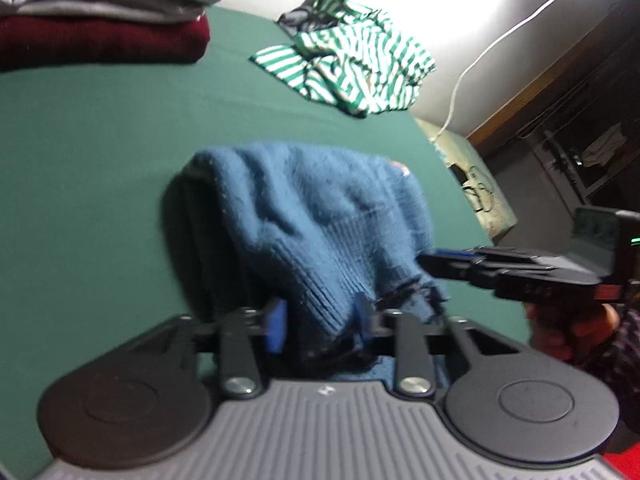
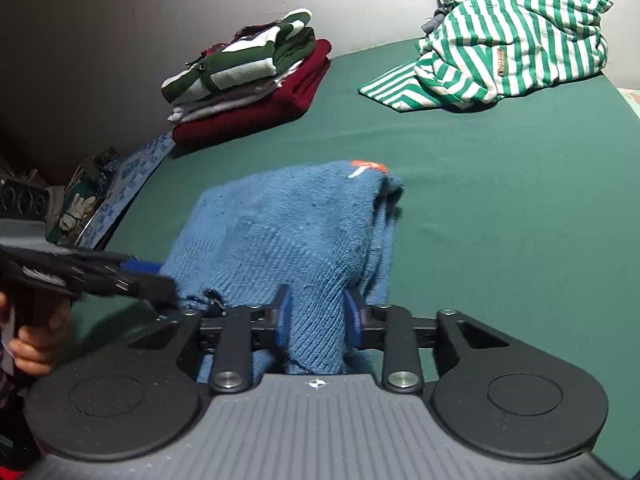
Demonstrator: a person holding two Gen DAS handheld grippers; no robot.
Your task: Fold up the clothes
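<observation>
A blue knitted sweater [image 1: 304, 216] [image 2: 288, 232] hangs lifted off the green bed sheet [image 1: 100, 152], folded over at its far edge with an orange patch [image 2: 366, 168] at one corner. My left gripper [image 1: 320, 322] is shut on the ribbed hem, with the blue pads pinching a bunch of knit. My right gripper [image 2: 316, 316] is shut on the same hem a little further along. Each gripper shows side-on in the other's view: the right gripper [image 1: 436, 264] at the sweater's right edge, the left gripper [image 2: 160, 276] at its left edge.
A crumpled green-and-white striped garment [image 1: 352, 64] [image 2: 508, 40] lies at the far side of the bed. A stack of folded clothes [image 1: 100, 12] [image 2: 256, 76] sits on a maroon sweater at the far left by the wall. A white cable [image 1: 500, 40] runs down the wall.
</observation>
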